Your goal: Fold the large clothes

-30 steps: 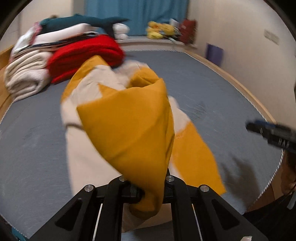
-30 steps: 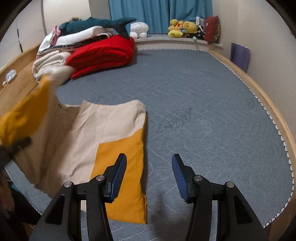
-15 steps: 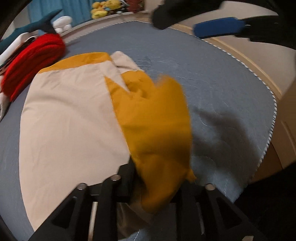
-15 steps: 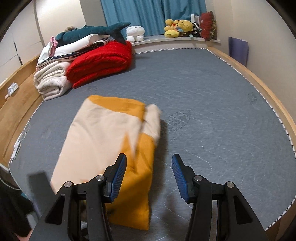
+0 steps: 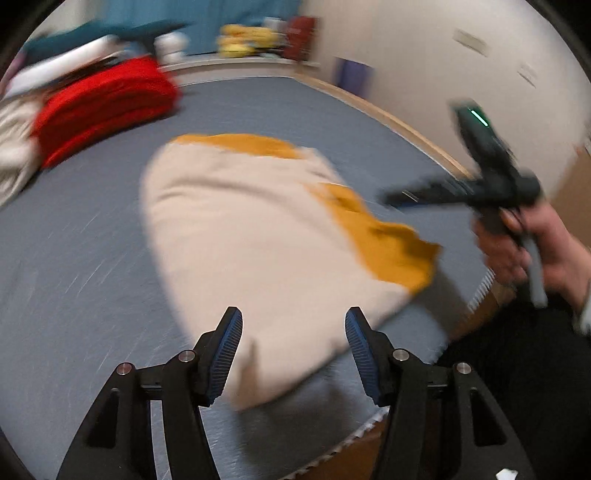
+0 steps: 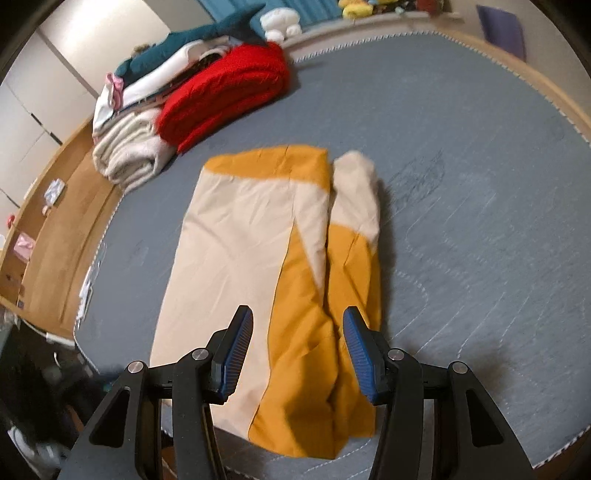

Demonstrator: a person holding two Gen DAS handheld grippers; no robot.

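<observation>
On the grey bed (image 6: 461, 155) I count one cream-and-mustard garment (image 6: 251, 236), lying folded lengthwise near the front edge. Behind it, at the far left, sits one red blanket (image 6: 229, 92) beside one rolled cream blanket (image 6: 125, 155), with one teal plush shark (image 6: 199, 33) on top of the pile. I have two grippers. My left gripper (image 5: 293, 350) hangs above the garment's near end with its jaws opening and nothing pinched between them. My right gripper (image 6: 297, 350) stands released over the mustard part, its blue pads apart and clear of the cloth. Only the left wrist view shows the person's hand (image 5: 532, 243) holding the right gripper from the side, though heavily blurred. Only the right wrist view shows the garment's folds sharply, plus the wooden ledge (image 6: 62, 225) along the bed's left side.
</observation>
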